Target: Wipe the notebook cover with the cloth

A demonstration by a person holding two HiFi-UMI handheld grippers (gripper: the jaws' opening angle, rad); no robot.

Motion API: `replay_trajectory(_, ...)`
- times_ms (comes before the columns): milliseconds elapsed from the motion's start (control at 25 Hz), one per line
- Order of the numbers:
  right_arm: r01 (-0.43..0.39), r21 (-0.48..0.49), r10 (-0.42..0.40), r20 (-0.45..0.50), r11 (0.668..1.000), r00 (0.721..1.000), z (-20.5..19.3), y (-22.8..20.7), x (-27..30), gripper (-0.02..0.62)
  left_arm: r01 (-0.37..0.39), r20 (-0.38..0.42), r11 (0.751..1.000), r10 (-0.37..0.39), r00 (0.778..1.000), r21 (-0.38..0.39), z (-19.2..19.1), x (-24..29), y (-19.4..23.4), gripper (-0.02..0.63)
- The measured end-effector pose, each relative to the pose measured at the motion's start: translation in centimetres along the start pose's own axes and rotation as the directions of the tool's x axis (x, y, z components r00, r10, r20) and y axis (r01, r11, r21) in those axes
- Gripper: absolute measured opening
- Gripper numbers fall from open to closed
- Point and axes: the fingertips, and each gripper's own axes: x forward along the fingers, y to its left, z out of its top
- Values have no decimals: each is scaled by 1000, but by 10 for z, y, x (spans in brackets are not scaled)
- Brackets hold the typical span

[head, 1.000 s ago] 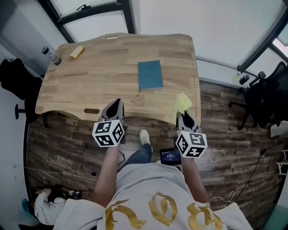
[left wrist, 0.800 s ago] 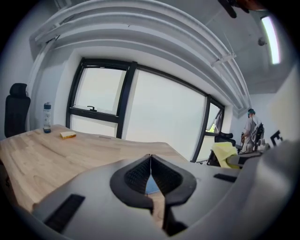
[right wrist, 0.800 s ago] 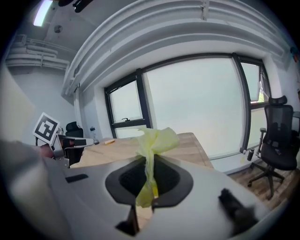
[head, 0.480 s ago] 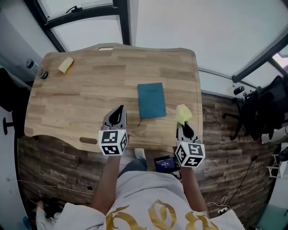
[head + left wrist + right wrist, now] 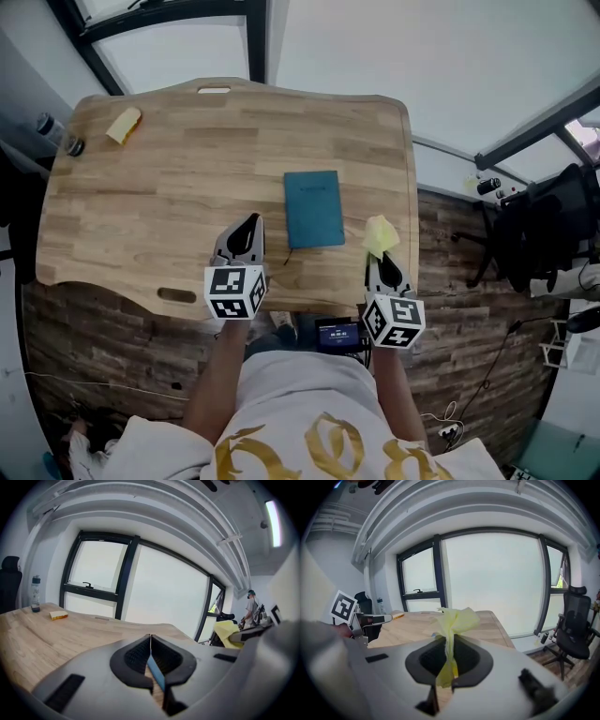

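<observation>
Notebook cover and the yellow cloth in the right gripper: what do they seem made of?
Notebook cover: matte teal, flat, no glare; probably card or leatherette. Cloth: thin soft yellow fabric, perhaps microfibre; it bunches into folds above the right gripper.

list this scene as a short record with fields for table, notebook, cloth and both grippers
table: wooden
notebook: teal, closed, flat on the table
cloth: yellow, bunched, apart from the notebook
left gripper: shut, empty
right gripper: shut on the cloth
far left corner: yellow sponge, bottle
</observation>
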Motion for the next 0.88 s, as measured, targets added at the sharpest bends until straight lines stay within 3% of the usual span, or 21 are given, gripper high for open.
replay_trajectory(240, -5, -30, 5, 7, 1000, 1000, 9, 1, 14, 37, 26, -143, 991, -46, 989, -135, -25, 22, 11, 15)
replay_trajectory(520, -7, -39, 7, -4, 999, 1000, 17, -8, 32, 37, 27, -162, 989, -50, 986, -145, -21, 38, 14, 15)
replay_trajectory(880, -27, -45, 24, -70, 999, 997, 3, -20, 63, 37, 23, -235, 992, -52, 971, -125, -44, 68, 10, 15)
